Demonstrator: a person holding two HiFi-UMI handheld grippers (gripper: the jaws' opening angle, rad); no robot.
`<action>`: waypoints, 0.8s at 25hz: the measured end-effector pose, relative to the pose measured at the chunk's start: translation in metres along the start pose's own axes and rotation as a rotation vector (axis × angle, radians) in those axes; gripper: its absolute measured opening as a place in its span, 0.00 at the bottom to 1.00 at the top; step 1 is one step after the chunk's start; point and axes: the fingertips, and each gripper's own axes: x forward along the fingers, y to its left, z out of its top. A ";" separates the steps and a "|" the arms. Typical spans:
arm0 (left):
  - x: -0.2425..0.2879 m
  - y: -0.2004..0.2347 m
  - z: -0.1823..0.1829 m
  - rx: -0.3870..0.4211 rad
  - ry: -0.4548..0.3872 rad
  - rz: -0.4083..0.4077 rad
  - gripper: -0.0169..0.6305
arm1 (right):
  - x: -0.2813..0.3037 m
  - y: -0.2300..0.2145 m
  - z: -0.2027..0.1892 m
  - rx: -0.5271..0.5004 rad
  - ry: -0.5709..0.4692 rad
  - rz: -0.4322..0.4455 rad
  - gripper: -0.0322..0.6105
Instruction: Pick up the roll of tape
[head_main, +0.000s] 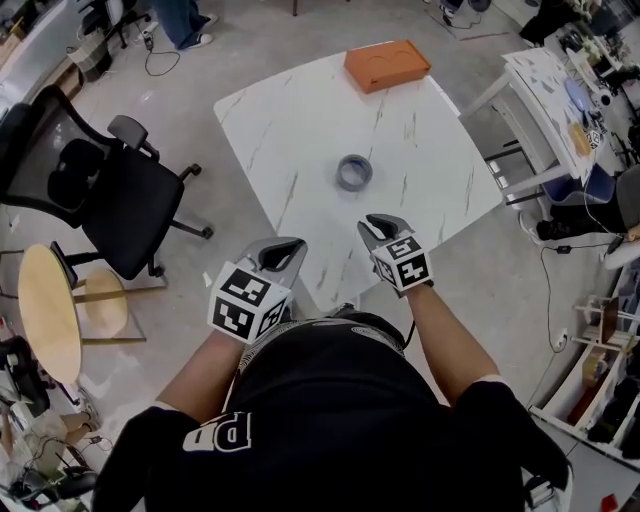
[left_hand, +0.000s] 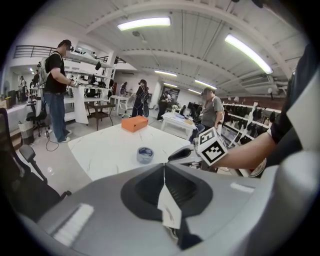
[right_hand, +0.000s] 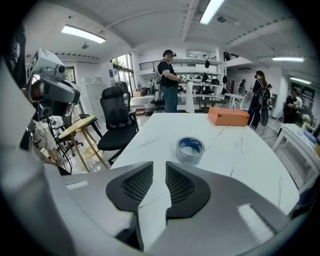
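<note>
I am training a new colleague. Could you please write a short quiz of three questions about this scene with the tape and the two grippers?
1. True or false: the roll of tape lies flat on the white table, and no gripper touches it.
2. What lies near the table's far edge? A: a laptop. B: an orange box. C: a red cup.
3. In the head view, which is nearer to the tape: the left gripper or the right gripper?

Key: 1 true; 2 B; 3 the right gripper.
</note>
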 end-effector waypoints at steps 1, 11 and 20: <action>-0.002 0.002 -0.001 -0.005 -0.001 0.007 0.12 | 0.006 -0.005 -0.003 -0.005 0.017 -0.002 0.16; -0.015 0.016 -0.012 -0.057 -0.006 0.073 0.12 | 0.055 -0.035 0.001 -0.139 0.123 -0.003 0.16; -0.025 0.030 -0.017 -0.116 -0.028 0.138 0.12 | 0.094 -0.043 0.010 -0.314 0.192 0.015 0.16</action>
